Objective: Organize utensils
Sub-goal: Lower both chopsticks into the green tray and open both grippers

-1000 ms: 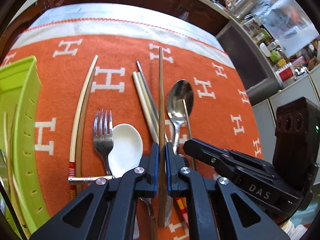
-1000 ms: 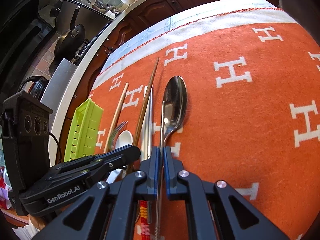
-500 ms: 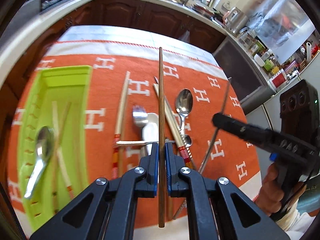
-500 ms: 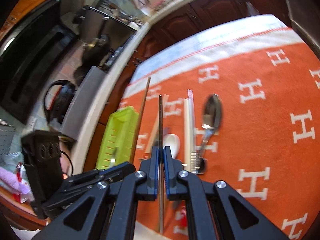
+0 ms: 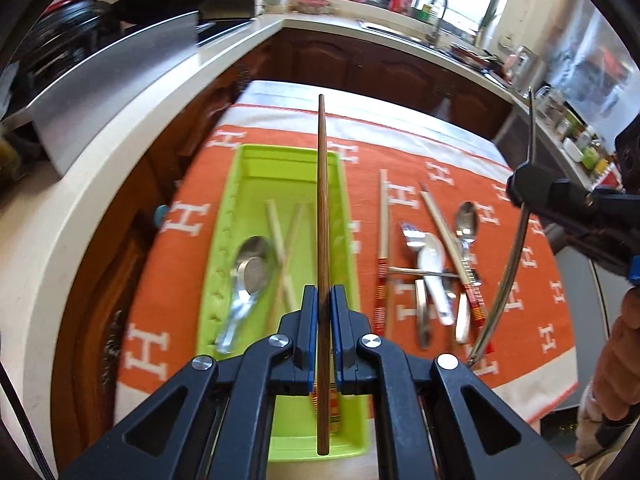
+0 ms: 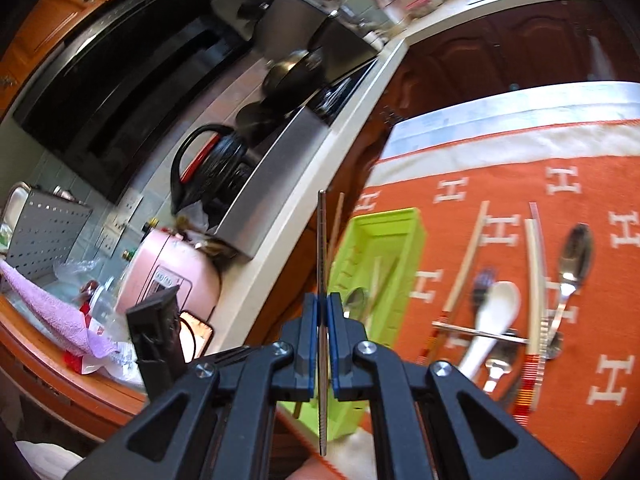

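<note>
My left gripper (image 5: 323, 300) is shut on a brown wooden chopstick (image 5: 322, 200), held high over the green tray (image 5: 224, 240). The tray holds a metal spoon (image 5: 250, 276) and two pale chopsticks (image 5: 285, 240). My right gripper (image 6: 322, 310) is shut on a metal chopstick (image 6: 322, 240), raised above the tray's left end (image 6: 416, 232); it also shows in the left wrist view (image 5: 516, 248). Loose on the orange cloth (image 5: 400, 152) lie a white spoon (image 5: 432, 264), a fork (image 5: 412, 236), a metal spoon (image 5: 467, 216) and more chopsticks (image 5: 383, 232).
The cloth-covered table ends at a white counter (image 5: 100, 184) on the left, with a stove and pans (image 6: 292, 72) beyond. A pink appliance (image 6: 168, 272) and a black kettle (image 6: 216, 160) stand on the counter. Dark cabinets line the back.
Both grippers have lifted their chopsticks off the cloth and moved left and up, from over the loose utensils to over the green tray.
</note>
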`<state>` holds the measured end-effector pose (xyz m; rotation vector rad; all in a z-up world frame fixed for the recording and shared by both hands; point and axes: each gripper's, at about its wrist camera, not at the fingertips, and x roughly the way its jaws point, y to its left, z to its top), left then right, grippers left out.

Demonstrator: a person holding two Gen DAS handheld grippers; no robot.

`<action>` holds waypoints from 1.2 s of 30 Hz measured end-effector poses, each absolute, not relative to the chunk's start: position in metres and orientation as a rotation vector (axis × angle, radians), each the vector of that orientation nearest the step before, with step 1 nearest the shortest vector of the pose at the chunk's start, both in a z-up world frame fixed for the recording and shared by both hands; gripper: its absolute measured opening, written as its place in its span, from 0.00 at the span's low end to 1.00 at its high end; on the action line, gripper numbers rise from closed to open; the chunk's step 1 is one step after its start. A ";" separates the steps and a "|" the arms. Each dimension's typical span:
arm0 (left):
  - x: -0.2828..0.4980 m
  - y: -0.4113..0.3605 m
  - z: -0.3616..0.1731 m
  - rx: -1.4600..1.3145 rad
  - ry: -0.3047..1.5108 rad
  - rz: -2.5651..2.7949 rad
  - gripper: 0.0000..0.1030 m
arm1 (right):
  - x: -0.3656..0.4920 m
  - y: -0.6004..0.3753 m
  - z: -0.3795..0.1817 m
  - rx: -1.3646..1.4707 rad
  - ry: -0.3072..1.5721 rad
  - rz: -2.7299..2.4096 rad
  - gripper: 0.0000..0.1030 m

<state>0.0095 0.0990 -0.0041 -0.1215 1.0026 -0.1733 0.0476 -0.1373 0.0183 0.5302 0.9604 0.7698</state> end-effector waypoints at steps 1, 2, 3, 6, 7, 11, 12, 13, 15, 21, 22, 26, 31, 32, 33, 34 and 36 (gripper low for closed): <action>0.010 0.106 -0.007 -0.129 1.007 -0.169 0.04 | 0.050 -0.127 0.019 0.517 0.969 0.777 0.05; 0.010 0.110 -0.010 -0.137 1.012 -0.168 0.04 | 0.051 -0.120 0.019 0.507 0.975 0.780 0.05; 0.011 0.114 -0.013 -0.143 1.016 -0.167 0.04 | 0.054 -0.111 0.017 0.491 0.986 0.783 0.05; 0.015 0.120 -0.023 -0.147 1.027 -0.151 0.04 | 0.058 -0.093 0.011 0.454 1.019 0.778 0.05; 0.016 0.122 -0.025 -0.154 1.031 -0.152 0.04 | 0.061 -0.088 0.008 0.442 1.032 0.771 0.05; 0.022 0.124 -0.034 -0.184 1.039 -0.134 0.04 | 0.075 -0.061 -0.009 0.355 1.076 0.716 0.05; 0.022 0.125 -0.035 -0.185 1.040 -0.125 0.06 | 0.078 -0.055 -0.014 0.332 1.087 0.700 0.05; 0.023 0.126 -0.036 -0.187 1.039 -0.117 0.11 | 0.081 -0.052 -0.016 0.322 1.096 0.690 0.05; 0.023 0.127 -0.036 -0.184 1.036 -0.097 0.22 | 0.089 -0.046 -0.026 0.296 1.116 0.634 0.07; 0.024 0.132 -0.026 -0.171 0.994 -0.053 0.48 | 0.097 -0.038 -0.043 0.255 1.170 0.571 0.08; 0.024 0.133 -0.024 -0.168 0.982 -0.044 0.53 | 0.095 -0.038 -0.045 0.242 1.172 0.566 0.08; 0.025 0.133 -0.021 -0.146 0.963 -0.021 0.53 | 0.091 -0.039 -0.048 0.209 1.170 0.558 0.08; 0.026 0.130 -0.017 -0.137 0.959 -0.012 0.54 | 0.084 -0.046 -0.049 0.180 1.160 0.537 0.09; 0.026 0.128 -0.017 -0.131 0.956 -0.008 0.57 | 0.082 -0.048 -0.048 0.179 1.158 0.534 0.08; 0.026 0.127 -0.016 -0.127 0.953 -0.006 0.58 | 0.080 -0.051 -0.048 0.178 1.155 0.531 0.09; 0.025 0.126 -0.015 -0.125 0.951 -0.005 0.60 | 0.078 -0.054 -0.047 0.179 1.152 0.529 0.09; 0.025 0.123 -0.014 -0.121 0.950 -0.006 0.61 | 0.075 -0.058 -0.046 0.173 1.144 0.519 0.09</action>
